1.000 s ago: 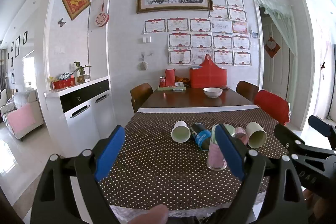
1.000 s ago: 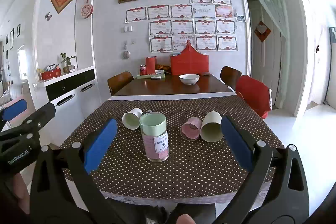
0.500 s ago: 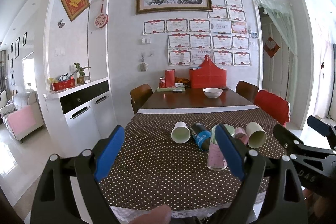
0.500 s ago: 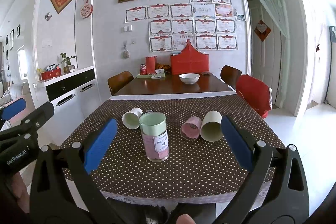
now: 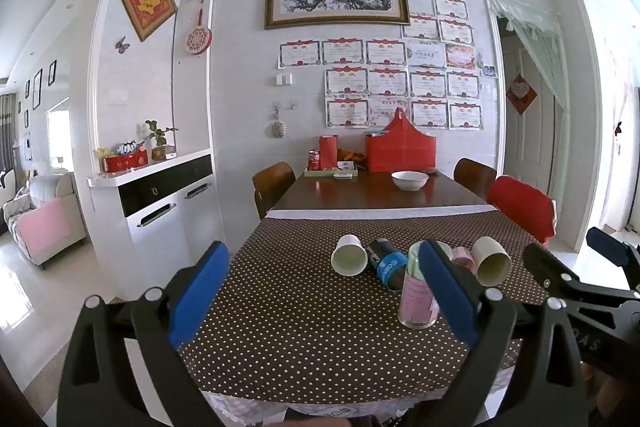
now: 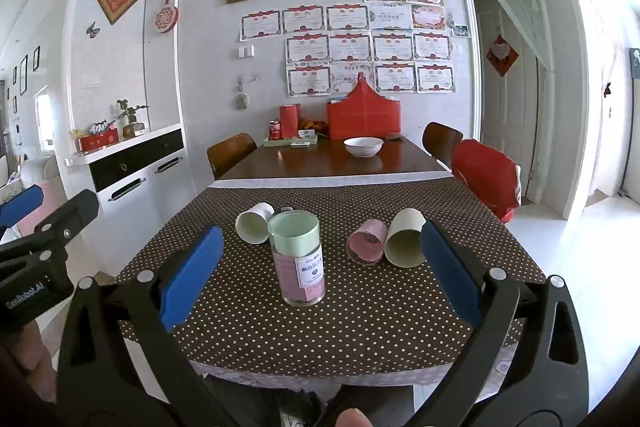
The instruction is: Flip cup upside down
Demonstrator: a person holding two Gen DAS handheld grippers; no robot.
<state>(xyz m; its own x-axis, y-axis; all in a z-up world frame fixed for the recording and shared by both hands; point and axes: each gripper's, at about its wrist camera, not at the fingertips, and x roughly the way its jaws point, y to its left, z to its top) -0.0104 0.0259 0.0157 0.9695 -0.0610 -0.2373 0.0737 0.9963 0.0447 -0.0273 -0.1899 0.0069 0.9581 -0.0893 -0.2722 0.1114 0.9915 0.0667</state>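
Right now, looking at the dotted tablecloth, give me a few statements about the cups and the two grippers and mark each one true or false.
1. The tall clear cup stands upright. True.
2. The pink cup stands upright. False: it lies on its side.
3. The right gripper grips the clear cup. False: its jaws are wide open, holding nothing.
4. The left gripper is open. True.
5. A white bowl sits on the bare wood beyond the cloth. True.

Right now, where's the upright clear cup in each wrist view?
Left wrist: upright clear cup right of centre, partly behind the right blue pad.
Right wrist: same cup centre frame, fully visible between the pads.
Shared landmark: white bowl on the bare wood beyond.
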